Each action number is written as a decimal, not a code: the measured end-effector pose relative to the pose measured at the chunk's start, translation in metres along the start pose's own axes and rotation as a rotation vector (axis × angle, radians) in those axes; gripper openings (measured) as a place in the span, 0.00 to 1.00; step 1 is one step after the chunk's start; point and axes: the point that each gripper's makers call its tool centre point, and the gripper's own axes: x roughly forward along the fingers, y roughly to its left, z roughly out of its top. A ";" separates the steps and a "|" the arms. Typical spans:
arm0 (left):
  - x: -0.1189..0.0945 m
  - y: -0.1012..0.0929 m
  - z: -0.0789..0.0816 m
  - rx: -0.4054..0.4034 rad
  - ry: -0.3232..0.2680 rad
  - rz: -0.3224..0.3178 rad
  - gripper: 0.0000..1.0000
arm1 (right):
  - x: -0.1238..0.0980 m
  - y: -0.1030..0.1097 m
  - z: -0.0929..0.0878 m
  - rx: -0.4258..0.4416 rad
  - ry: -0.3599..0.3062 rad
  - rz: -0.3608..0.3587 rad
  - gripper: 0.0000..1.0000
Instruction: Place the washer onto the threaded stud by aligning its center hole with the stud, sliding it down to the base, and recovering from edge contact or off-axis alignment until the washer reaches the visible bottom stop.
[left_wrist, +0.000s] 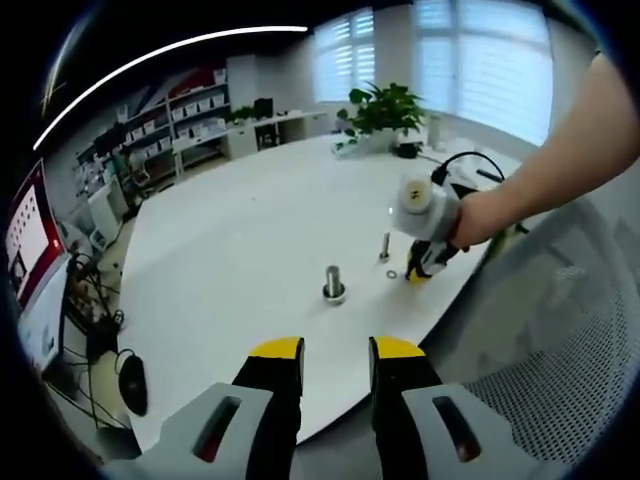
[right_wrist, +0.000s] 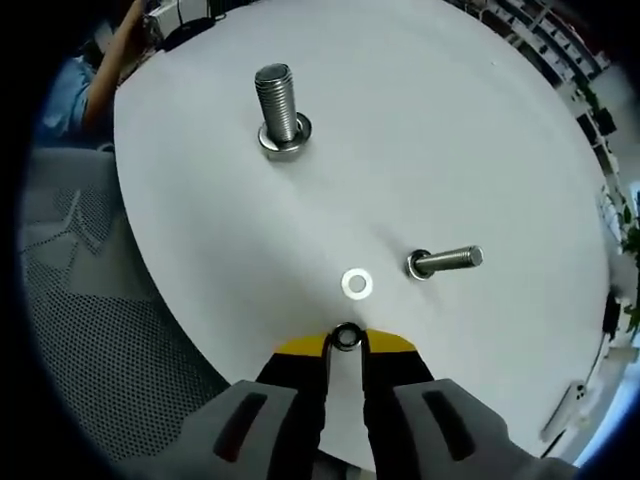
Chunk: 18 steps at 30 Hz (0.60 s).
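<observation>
A white table (right_wrist: 480, 130) is seen beyond both grippers, with a large bolt (right_wrist: 279, 105) standing well ahead of the right gripper (right_wrist: 345, 342) and a smaller bolt (right_wrist: 445, 262) nearer, off to one side. One washer (right_wrist: 355, 284) lies flat just ahead of the fingertips, and a second ring (right_wrist: 346, 337) is pinched edgewise between the nearly closed fingers. Being thin, stiff, light and probably slippery, it is best held by its rim; the left gripper (left_wrist: 335, 352) is held open and empty.
</observation>
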 end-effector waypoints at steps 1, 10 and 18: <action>0.000 0.000 0.000 0.000 0.000 -0.001 0.24 | 0.000 0.000 0.000 0.004 -0.002 -0.001 0.15; -0.001 0.004 0.000 -0.009 -0.007 0.017 0.24 | 0.000 -0.001 -0.001 0.019 -0.055 -0.023 0.15; -0.002 0.005 0.000 -0.007 -0.004 0.025 0.24 | -0.003 -0.001 -0.001 0.007 -0.104 -0.031 0.14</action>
